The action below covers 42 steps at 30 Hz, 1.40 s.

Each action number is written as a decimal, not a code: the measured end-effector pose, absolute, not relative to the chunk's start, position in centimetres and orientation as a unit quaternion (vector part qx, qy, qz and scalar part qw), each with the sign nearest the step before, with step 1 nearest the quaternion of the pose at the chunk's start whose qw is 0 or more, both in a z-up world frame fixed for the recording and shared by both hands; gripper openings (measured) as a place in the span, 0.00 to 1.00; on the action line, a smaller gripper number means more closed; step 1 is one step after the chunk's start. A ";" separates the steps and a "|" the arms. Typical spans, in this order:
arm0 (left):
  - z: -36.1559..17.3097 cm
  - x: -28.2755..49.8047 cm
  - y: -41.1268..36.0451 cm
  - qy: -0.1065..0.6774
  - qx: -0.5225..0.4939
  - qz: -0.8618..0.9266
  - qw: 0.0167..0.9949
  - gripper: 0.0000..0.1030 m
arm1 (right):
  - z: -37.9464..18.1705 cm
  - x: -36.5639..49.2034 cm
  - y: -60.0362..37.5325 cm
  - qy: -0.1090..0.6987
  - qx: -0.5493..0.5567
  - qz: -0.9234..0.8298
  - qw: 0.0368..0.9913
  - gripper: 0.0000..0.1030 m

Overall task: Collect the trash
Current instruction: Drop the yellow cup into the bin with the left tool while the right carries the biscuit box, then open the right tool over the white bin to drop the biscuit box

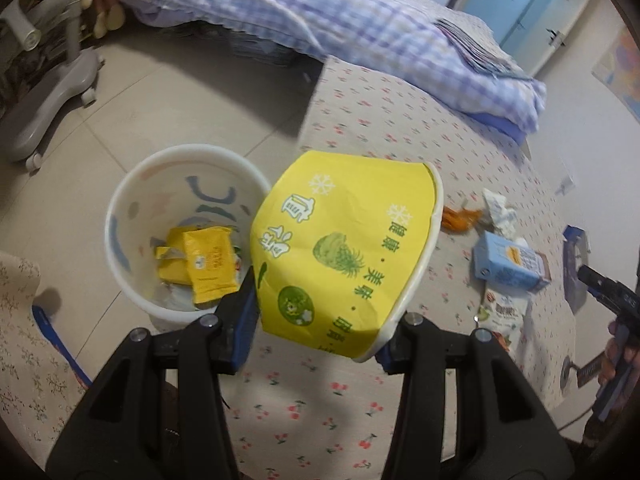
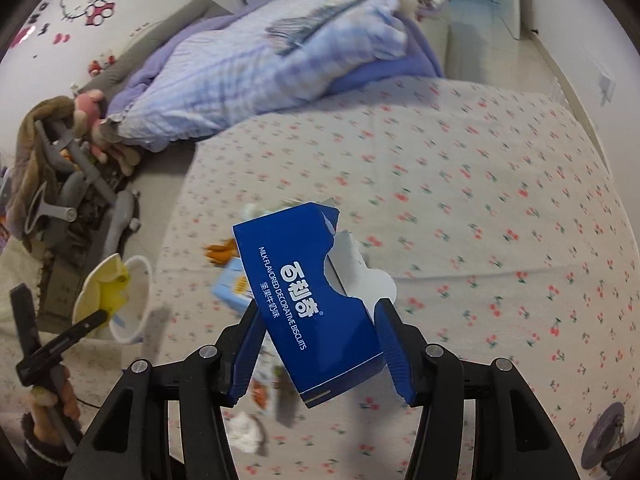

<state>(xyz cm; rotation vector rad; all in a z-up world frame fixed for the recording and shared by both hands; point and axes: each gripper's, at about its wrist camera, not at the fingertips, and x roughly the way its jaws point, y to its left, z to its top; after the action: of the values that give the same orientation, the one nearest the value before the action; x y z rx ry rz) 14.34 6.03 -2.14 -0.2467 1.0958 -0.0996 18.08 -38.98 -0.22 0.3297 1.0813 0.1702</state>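
My left gripper [image 1: 324, 304] is shut on a squashed yellow paper cup [image 1: 344, 248], which hangs at the bed's edge next to a white bin [image 1: 120, 188] on the floor. Yellow packets [image 1: 208, 264] lie inside the bin. My right gripper [image 2: 320, 308] is shut on a torn dark blue biscuit box [image 2: 304, 280], lifted above the cherry-print sheet [image 2: 480, 200]. The right wrist view also shows the yellow cup [image 2: 106, 292] over the bin [image 2: 136, 320] at lower left. A light blue carton [image 1: 508, 266], orange peel [image 1: 460, 218], a crumpled tissue [image 1: 500, 208] and a snack wrapper [image 1: 500, 316] lie on the bed.
A checked purple quilt [image 1: 320, 12] is piled at the far side of the bed. A grey wheeled chair base [image 1: 52, 92] stands on the tiled floor beyond the bin. Stuffed toys [image 2: 92, 120] sit by the headboard.
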 end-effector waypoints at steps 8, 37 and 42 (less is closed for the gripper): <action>-3.4 14.9 10.8 0.510 -0.135 0.016 0.849 0.48 | 2.3 19.8 -30.9 0.488 0.136 0.140 0.851 0.55; -5.2 12.8 19.5 0.528 -0.086 0.111 0.838 0.95 | -3.6 24.5 -7.3 0.542 0.101 0.248 0.796 0.55; -5.1 12.6 20.3 0.527 -0.083 0.115 0.838 0.95 | -5.0 25.1 -4.9 0.546 0.120 0.262 0.787 0.57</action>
<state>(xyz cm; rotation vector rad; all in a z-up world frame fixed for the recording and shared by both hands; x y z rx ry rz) 12.61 20.32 -5.14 -0.1759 1.1160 0.2439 25.09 -4.86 -5.00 0.2581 1.1773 0.5651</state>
